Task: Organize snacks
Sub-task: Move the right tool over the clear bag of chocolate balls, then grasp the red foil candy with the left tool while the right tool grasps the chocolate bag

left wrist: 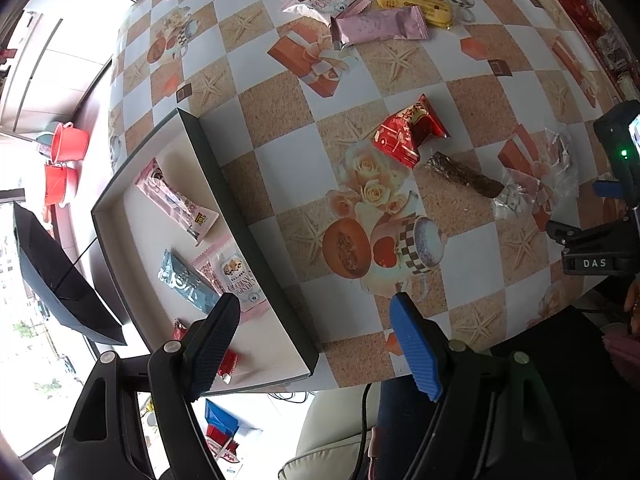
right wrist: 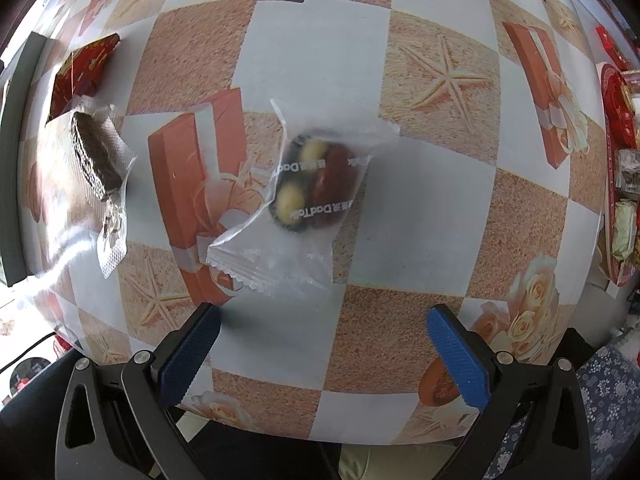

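In the left wrist view a dark-rimmed white box (left wrist: 224,184) sits at the table's left corner. It holds a pink packet (left wrist: 176,200), a teal packet (left wrist: 188,284), a pink-white packet (left wrist: 236,276) and a red packet (left wrist: 228,360). My left gripper (left wrist: 316,320) hangs open above the box's right wall, with nothing between its fingers. A clear packet of nuts and dates (right wrist: 312,184) lies on the table in the right wrist view. My right gripper (right wrist: 324,316) stands open just above its near end, apart from it. A brown bar in a clear wrapper (right wrist: 96,156) and a red packet (right wrist: 84,68) lie to the left.
Pink wrappers (left wrist: 380,24), a white-pink bag (left wrist: 320,0) and a yellow packet (left wrist: 416,4) lie at the far side of the checked tablecloth (left wrist: 280,152). A red plate of sweets (right wrist: 616,160) stands at the right edge. The table's near edge is close under both grippers.
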`<move>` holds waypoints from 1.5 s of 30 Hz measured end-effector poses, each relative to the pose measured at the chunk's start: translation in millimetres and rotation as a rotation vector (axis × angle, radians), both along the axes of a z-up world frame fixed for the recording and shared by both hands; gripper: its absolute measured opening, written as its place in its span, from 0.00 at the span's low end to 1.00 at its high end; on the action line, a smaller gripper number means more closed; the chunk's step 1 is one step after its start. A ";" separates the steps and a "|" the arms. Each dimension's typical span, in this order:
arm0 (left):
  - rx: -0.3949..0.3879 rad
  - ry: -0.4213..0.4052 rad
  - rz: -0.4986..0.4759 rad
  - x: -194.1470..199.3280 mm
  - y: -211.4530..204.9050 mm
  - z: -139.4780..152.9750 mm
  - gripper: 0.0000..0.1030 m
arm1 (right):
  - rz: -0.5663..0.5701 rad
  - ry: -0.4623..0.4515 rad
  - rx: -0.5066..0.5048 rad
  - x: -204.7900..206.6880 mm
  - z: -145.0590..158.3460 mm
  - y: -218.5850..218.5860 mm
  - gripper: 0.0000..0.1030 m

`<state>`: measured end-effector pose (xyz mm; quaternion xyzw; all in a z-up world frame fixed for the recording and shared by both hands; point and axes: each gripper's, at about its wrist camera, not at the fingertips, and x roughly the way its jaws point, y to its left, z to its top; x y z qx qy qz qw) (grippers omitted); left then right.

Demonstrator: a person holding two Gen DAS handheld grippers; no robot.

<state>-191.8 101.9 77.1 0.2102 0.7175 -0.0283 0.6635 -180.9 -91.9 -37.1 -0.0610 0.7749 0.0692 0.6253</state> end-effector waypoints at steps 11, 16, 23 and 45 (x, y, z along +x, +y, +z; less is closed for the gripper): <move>-0.072 0.047 0.083 2.8 6.9 -22.7 0.78 | -0.034 -0.053 0.004 -6.3 5.3 -5.9 1.00; -0.084 0.003 0.086 14.6 2.7 -23.7 0.78 | -0.131 0.004 0.110 12.9 37.5 -9.5 1.00; -0.062 -0.063 -0.051 38.4 -16.7 -26.3 0.78 | 0.017 -0.262 0.148 64.5 135.6 32.7 1.00; -0.212 -0.037 -0.029 77.6 -32.8 -79.6 0.32 | -0.019 -0.040 0.020 1.0 75.7 -8.0 1.00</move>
